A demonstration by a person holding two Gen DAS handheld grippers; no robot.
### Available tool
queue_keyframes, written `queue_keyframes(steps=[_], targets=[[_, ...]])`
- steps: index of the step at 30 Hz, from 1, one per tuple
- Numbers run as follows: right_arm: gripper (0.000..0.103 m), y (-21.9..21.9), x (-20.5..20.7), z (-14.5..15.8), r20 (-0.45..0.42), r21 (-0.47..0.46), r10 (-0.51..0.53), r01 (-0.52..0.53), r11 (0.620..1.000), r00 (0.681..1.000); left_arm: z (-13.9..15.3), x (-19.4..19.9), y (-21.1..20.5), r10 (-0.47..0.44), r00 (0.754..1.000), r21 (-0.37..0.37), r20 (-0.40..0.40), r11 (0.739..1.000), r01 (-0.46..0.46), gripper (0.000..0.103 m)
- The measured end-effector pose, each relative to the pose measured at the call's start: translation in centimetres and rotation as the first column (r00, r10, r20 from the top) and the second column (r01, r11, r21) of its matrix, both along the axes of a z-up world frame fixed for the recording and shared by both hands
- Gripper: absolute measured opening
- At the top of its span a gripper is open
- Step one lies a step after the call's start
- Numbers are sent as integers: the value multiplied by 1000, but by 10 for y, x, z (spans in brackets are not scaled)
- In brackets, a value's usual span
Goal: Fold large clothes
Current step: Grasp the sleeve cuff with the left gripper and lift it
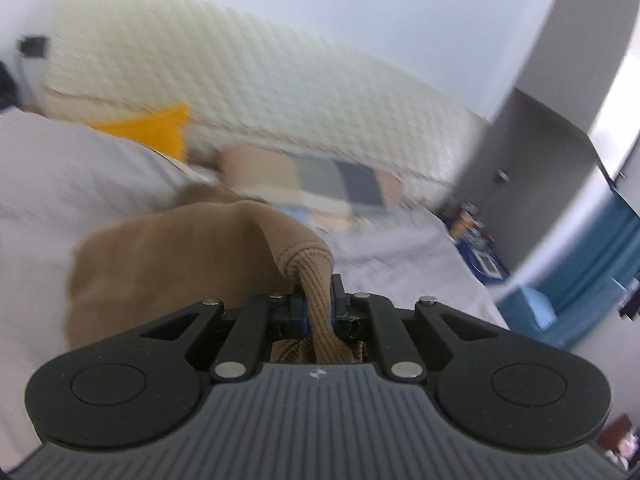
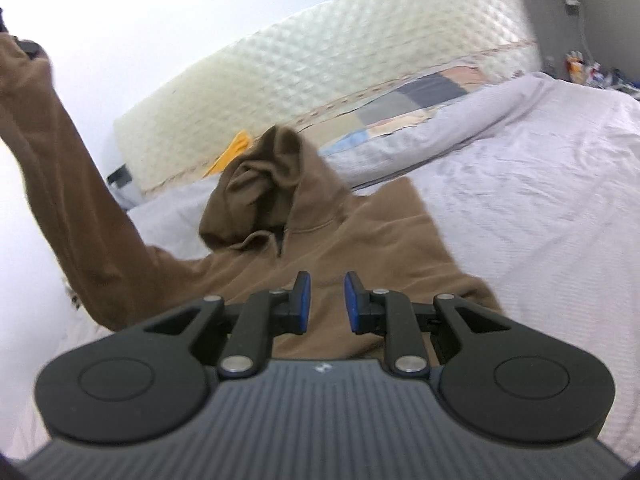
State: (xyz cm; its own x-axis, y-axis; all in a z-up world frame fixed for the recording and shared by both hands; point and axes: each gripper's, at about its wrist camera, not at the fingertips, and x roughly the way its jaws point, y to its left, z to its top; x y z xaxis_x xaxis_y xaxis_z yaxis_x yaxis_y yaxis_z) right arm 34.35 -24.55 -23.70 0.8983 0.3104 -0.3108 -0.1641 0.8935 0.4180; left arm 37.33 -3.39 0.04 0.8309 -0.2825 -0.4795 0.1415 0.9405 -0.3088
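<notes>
Left wrist view shows the left tool point(image 1: 318, 300) clenched on the ribbed cuff point(image 1: 310, 276) of a brown hooded sweatshirt point(image 1: 168, 264), the sleeve running away from the pinch toward the rest of the garment on the bed. From the right wrist view, that brown sleeve point(image 2: 68, 184) is hoisted high at the left edge, where the other tool's dark tip just shows, while the sweatshirt's body point(image 2: 360, 248) lies spread on the pale lilac bedspread point(image 2: 540, 220) with its hood point(image 2: 264, 184) bunched up toward the quilted cream headboard point(image 2: 320, 68). The right tool point(image 2: 325, 304) hangs over the chest of the garment, jaws slightly parted with nothing between them, blue pads point(image 2: 352, 304) bare. A patchwork pillow point(image 2: 420, 100) and a yellow cloth point(image 2: 236, 148) lie beyond the hood. To my eye the folding has barely begun: one sleeve is lifted, presumably to be laid across the body; the far sleeve, the hood and the lengthwise folds all look undone
</notes>
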Motion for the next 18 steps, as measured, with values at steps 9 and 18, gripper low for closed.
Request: queue_keyframes(steps=[9,18], targets=[[26,-64,3,-2,4,154,-164,162,975,986,-122,77,-126,-101,979,21,-179,994,107,12],[29,-105,36,-40,-130,268,-231,259,928,964,-246,159,-150,-134,931,44,-339,987,158,12]])
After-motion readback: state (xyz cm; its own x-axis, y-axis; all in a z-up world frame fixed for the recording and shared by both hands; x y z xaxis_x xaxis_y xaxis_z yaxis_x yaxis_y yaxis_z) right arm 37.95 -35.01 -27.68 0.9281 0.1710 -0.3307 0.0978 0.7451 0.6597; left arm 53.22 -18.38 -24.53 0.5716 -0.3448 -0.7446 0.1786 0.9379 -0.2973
